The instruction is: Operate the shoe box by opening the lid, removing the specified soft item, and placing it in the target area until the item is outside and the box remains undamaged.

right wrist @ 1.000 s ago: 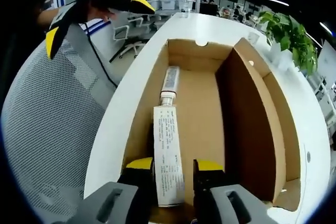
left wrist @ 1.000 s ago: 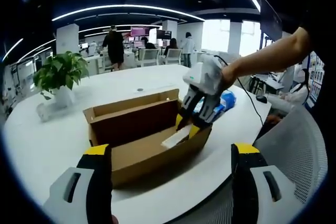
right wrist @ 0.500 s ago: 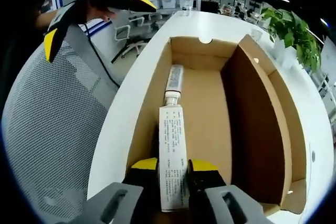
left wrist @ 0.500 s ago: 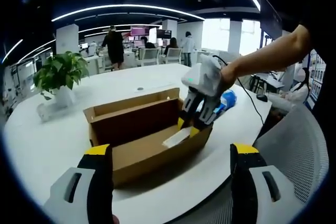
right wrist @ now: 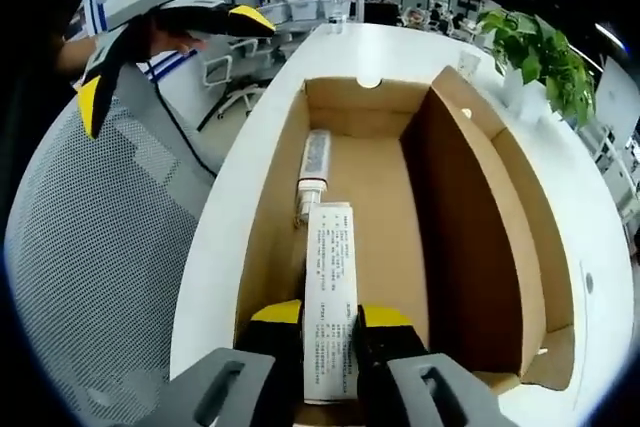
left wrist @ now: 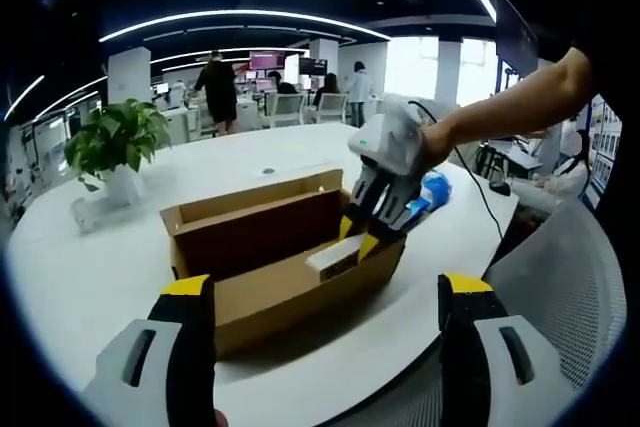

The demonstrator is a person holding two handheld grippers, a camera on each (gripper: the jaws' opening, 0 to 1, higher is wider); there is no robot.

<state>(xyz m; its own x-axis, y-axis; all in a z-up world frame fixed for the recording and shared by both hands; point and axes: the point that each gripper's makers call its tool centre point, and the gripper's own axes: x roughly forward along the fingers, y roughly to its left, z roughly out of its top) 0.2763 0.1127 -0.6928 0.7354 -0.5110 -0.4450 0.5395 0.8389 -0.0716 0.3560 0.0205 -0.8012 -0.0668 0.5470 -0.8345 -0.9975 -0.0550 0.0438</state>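
White round table (left wrist: 80,277), open-plan office behind. Shoe box (right wrist: 470,237) open; right gripper (right wrist: 330,319) clenched on white tube (right wrist: 331,292). Left gripper (left wrist: 325,292) released, at 6 o'clock.

No readable text anywhere. Fine print on white tube (right wrist: 331,292), lower centre of right gripper view, too small and blurred to make out. Distant screen (left wrist: 262,59), upper centre of left gripper view: colour only, illegible.

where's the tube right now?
The white tube is clamped in the right gripper, its end lifted off the floor of the open shoe box, near the wall on the chair side.
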